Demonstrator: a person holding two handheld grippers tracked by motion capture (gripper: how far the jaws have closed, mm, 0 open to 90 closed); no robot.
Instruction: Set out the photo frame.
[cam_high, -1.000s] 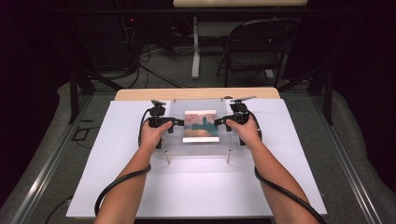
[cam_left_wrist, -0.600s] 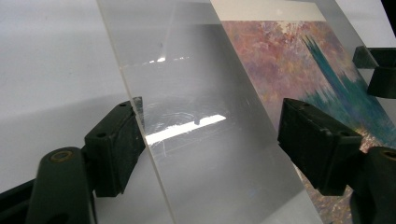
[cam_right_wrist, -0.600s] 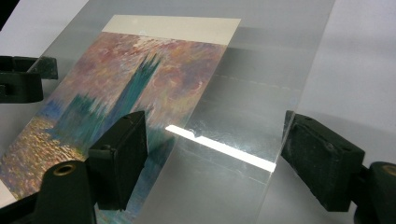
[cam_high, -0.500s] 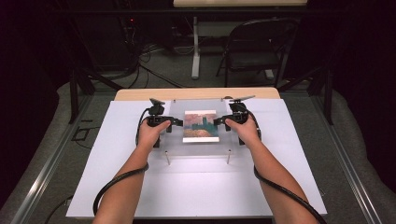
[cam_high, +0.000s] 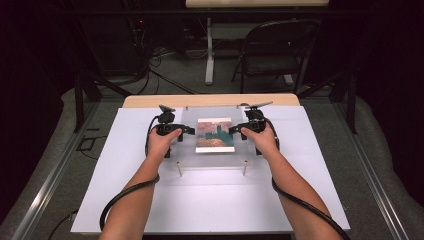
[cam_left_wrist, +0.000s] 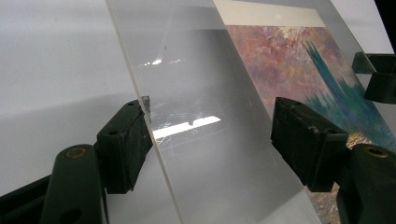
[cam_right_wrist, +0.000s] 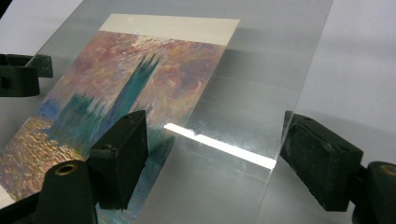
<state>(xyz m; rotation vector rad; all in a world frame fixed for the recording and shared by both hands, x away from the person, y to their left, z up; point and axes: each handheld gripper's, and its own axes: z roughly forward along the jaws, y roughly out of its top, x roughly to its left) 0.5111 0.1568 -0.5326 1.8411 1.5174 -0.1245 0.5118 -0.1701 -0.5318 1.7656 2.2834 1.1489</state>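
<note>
Clear acrylic sheet (cam_high: 210, 140) over a painted print (cam_high: 215, 135), mid-table (cam_high: 125, 200). Left tool (cam_high: 187, 131) straddles its left edge, jaws wide but just closing, not pressing. Right tool (cam_high: 235, 130) straddles the right edge, jaws wide.

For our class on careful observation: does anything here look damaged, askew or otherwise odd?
One small flaw: the clear acrylic sheet over the painted print carries fine scratches near its left edge, beside the left gripper. Otherwise sheet and print lie square on the white table.
</note>
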